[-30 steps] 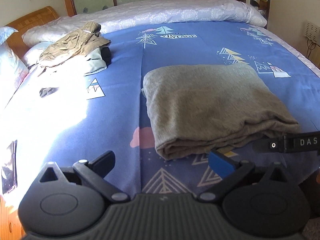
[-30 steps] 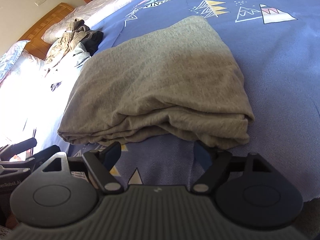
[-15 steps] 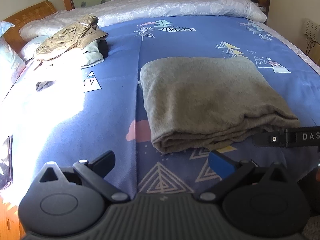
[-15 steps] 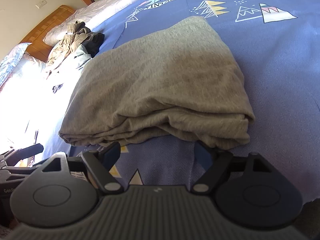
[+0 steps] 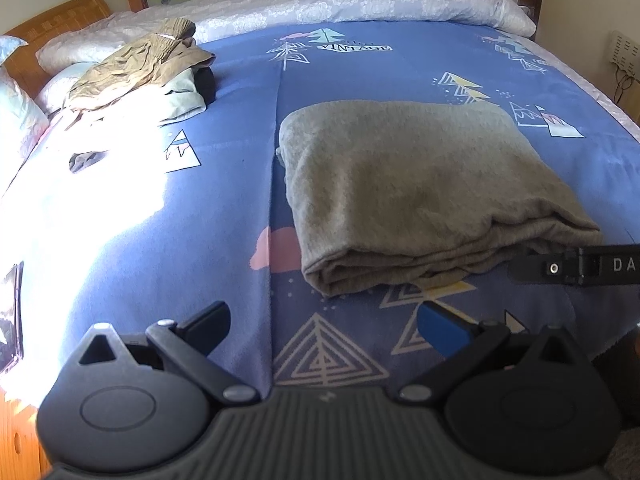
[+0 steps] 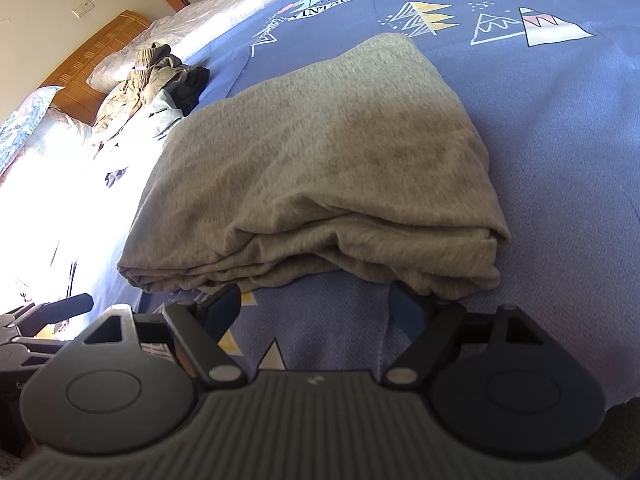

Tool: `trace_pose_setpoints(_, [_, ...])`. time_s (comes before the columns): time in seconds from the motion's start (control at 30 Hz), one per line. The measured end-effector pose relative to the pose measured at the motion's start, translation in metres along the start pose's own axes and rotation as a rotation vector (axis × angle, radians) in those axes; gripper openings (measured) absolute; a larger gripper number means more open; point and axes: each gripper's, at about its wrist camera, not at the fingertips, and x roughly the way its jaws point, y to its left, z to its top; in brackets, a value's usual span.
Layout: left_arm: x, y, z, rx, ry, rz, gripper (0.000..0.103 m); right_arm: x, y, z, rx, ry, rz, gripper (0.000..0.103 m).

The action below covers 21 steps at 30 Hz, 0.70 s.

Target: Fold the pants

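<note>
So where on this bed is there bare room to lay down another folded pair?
Bare blue sheet lies left of the folded grey pants, reaching into the sunlit patch, and beyond them up to the white quilt. The far left corner is crowded by the heap of clothes beside the pillows.

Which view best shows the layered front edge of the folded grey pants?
Right wrist: the folded grey pants fill the frame, stacked layers facing the camera. Left wrist shows them whole but farther off, edge layers less distinct.
</note>
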Motion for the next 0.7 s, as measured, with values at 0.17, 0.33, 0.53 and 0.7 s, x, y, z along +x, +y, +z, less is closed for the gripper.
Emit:
trace_pose_setpoints(0.17, [-0.001, 0.001, 0.000, -0.004, -0.006, 0.003, 0.103, 0.000, 0.000, 0.001, -0.002, 0.001, -0.002, 0.083])
trace_pose_setpoints(0.33, [-0.003, 0.001, -0.001, 0.002, -0.012, 0.005, 0.103, -0.001, 0.003, 0.001, -0.013, 0.001, -0.008, 0.083])
trace_pose_setpoints(0.53, [-0.003, -0.001, 0.000, 0.010, -0.016, 0.005, 0.103, -0.002, 0.011, -0.001, -0.060, -0.004, -0.020, 0.083])
trace_pose_setpoints(0.7, [-0.003, -0.002, 0.000, 0.012, -0.016, 0.003, 0.103, 0.001, 0.014, -0.001, -0.080, 0.005, -0.019, 0.083])
